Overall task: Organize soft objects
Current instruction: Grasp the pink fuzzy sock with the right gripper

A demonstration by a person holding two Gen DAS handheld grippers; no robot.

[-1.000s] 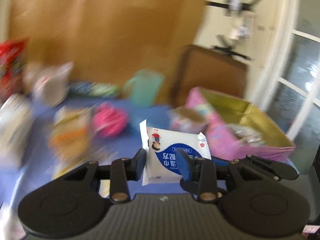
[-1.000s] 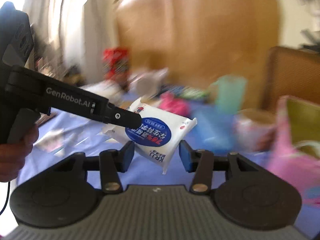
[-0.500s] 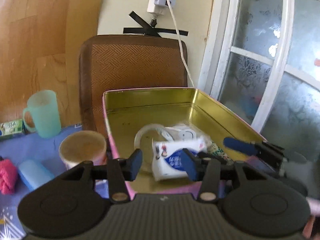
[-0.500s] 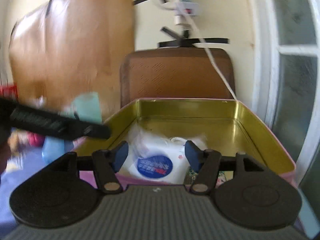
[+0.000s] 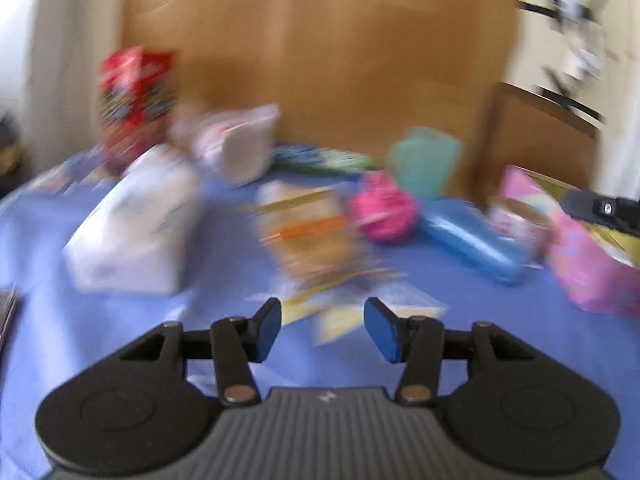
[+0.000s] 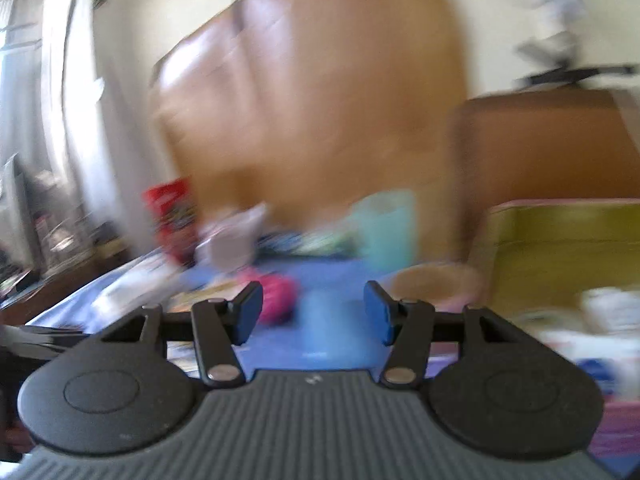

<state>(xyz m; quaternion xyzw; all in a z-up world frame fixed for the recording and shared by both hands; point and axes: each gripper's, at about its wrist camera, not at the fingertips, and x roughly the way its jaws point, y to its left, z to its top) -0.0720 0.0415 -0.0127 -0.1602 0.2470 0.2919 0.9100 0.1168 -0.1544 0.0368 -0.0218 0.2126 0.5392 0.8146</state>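
Observation:
Both views are motion-blurred. My left gripper is open and empty above the blue tablecloth, facing an orange-and-yellow snack packet, a pink fluffy ball and a large white tissue pack. My right gripper is open and empty, with the pink ball just beyond its left finger. The pink tin with gold inside is at the right in the right wrist view, with white packs lying in it. The tin's corner also shows in the left wrist view.
A blue case, a teal cup, a red snack bag, a white pouch and a paper cup stand on the table. A wooden board and a brown chair back rise behind.
The white tissue pack left my grippers and now lies in the tin. Both grippers have swung left, away from the tin, back toward the cluttered table, and are empty.

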